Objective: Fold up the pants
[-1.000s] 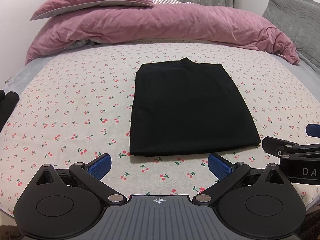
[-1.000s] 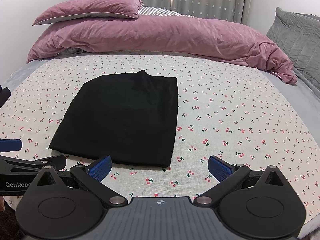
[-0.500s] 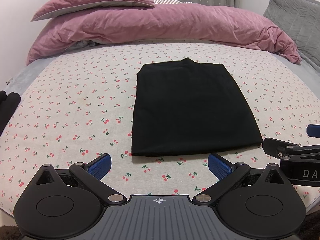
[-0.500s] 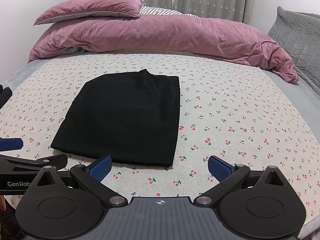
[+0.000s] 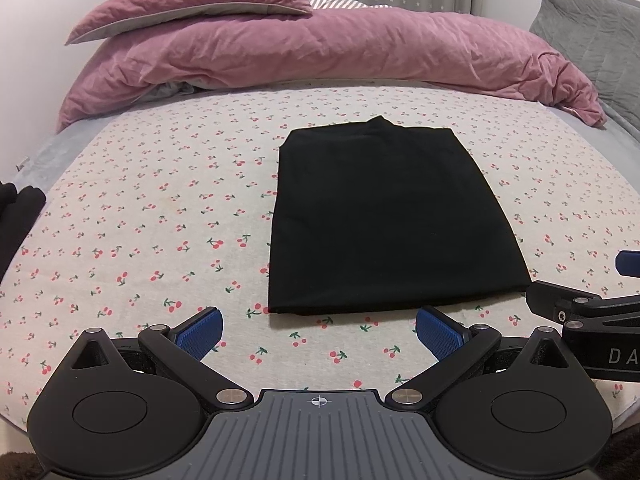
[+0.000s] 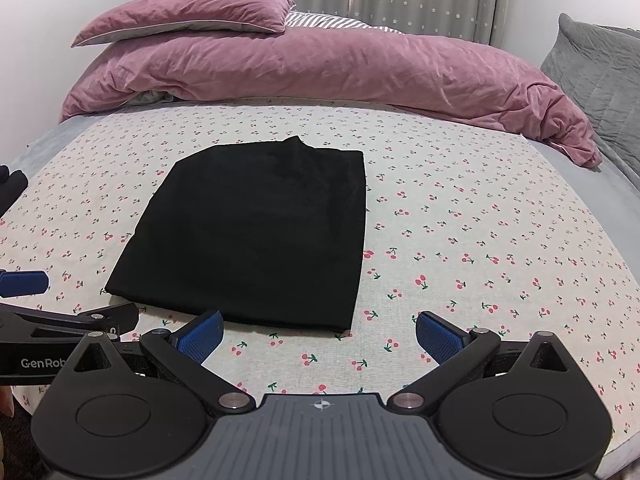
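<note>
while we are holding the left gripper (image 5: 318,330) and right gripper (image 6: 319,330) wide open and empty just short of the pants (image 5: 384,220), we are risking snagging their near edge and undoing the fold.

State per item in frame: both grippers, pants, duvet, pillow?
left gripper: open, empty, short of the pants
right gripper: open, empty
black pants: folded flat, lying free on the sheet
pink duvet: bunched at bed head
pink pillow: atop duvet
</note>
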### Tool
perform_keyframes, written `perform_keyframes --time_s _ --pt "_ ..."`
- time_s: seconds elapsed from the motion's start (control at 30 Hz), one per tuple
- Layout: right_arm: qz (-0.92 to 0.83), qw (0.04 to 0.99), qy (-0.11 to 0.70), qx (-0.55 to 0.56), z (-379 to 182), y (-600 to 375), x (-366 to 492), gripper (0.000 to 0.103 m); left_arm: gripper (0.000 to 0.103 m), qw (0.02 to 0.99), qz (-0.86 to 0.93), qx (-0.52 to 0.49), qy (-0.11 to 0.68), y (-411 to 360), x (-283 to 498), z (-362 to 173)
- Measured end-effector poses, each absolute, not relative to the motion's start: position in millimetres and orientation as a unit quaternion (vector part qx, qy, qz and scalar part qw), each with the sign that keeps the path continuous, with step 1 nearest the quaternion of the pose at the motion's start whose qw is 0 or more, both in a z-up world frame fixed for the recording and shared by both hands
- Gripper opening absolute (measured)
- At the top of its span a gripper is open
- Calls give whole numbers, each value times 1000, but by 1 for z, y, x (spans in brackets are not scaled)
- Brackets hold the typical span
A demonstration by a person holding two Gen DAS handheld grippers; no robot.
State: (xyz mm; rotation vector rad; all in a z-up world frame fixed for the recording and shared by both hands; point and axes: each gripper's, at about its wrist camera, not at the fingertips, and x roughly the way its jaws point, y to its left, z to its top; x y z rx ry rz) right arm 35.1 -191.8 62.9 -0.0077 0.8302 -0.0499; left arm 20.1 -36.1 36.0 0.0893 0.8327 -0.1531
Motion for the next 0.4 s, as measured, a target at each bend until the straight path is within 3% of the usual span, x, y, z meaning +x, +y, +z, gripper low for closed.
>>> perform_keyframes --time_s 0.4 --pt "-20 913 408 -4 60 -191 37 102 103 910 -66 49 406 -37 22 33"
